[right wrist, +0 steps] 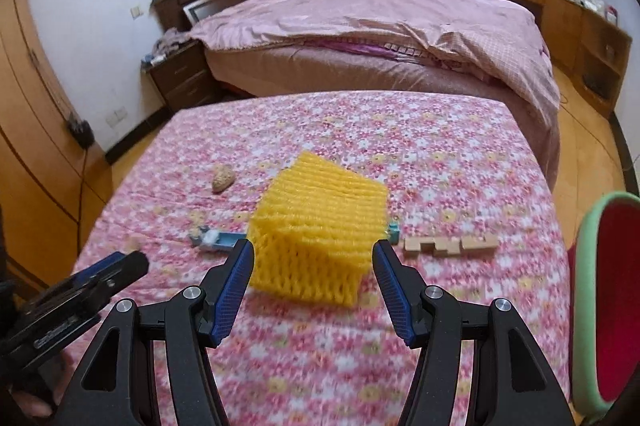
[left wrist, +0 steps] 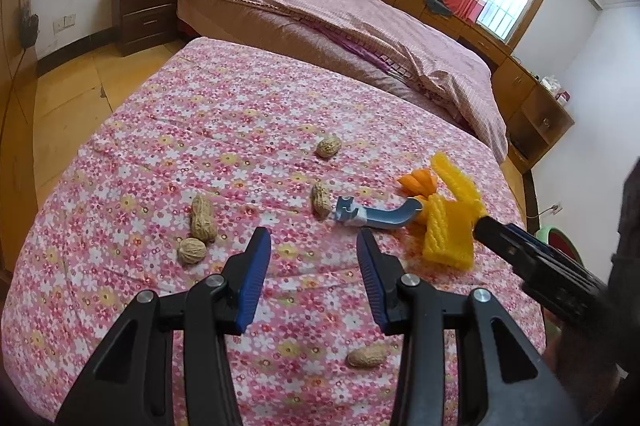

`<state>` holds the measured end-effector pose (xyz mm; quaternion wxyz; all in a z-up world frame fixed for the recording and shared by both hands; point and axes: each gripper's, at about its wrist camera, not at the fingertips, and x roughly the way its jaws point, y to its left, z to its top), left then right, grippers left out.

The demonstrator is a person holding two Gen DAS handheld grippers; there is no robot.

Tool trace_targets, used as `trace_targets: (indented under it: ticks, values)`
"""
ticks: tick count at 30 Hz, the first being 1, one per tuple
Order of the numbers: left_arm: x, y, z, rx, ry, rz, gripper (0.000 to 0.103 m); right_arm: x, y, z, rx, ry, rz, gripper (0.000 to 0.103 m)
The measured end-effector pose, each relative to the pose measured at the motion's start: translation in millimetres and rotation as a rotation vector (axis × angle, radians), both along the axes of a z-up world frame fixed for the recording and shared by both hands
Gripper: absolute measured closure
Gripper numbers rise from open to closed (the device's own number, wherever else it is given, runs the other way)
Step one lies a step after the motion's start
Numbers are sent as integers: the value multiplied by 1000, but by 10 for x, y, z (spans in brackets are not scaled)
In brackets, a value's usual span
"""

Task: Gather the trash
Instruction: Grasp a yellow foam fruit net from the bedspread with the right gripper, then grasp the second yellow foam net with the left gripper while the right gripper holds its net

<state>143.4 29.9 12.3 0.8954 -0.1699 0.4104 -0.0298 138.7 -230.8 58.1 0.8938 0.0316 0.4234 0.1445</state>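
Note:
A yellow foam fruit net [right wrist: 320, 234] lies on the floral cloth, just ahead of and between the fingers of my open right gripper [right wrist: 313, 268]; it also shows in the left wrist view [left wrist: 450, 226], with the right gripper's black body at its right side. My left gripper [left wrist: 312, 246] is open and empty above the cloth. Peanut shells lie around it: one long [left wrist: 203, 218], one round [left wrist: 191, 251], one near the middle [left wrist: 321, 200], one farther [left wrist: 329, 146], one close under the fingers [left wrist: 366, 356]. Orange peel [left wrist: 418, 182] lies behind the net.
A blue-grey plastic tool [left wrist: 376, 216] lies beside the net, also seen in the right wrist view [right wrist: 218, 240]. Wooden blocks [right wrist: 450, 246] lie right of the net. A green-rimmed red bin [right wrist: 612, 298] stands at the table's right. A bed [right wrist: 380, 38] stands beyond.

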Motion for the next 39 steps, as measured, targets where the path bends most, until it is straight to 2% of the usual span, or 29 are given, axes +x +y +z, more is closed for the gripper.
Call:
trace_targets:
  ticks: [3,4,5,9,10,15,22,28,34,39]
  values:
    - [20,0,-17,-6,3,-5,59,99,47,-50,-27,-2,7,43]
    - [29,1,-21,-7,4,-6,59,120,65,-67,-34,-5,12,50]
    - [37,-3,-28,-8,6,-9,59,141,77,-80,-39,-2,15,64]
    - [63,-29,-48,-8,13,-19,59,163,61,-100,-43,-4,15,89]
    - [69,-36,-50,-10,13,-21,59,162,52,-98,-43,-8,14,91]
    - [80,-117,-19,-10,6,-47,59,91,-54,-20,-18,-45,1,93]
    - [152,-307,54,-14,-19,-108,59,-131,-318,167,77,-80,-45,93]
    - [303,-517,61,-11,-19,-190,59,-352,-550,265,139,-86,-76,93]
    - [461,-746,44,22,-20,-266,59,-585,-790,308,184,-91,-114,93]
    - [580,-829,-7,48,-10,-276,59,-734,-940,285,213,-81,-144,93]
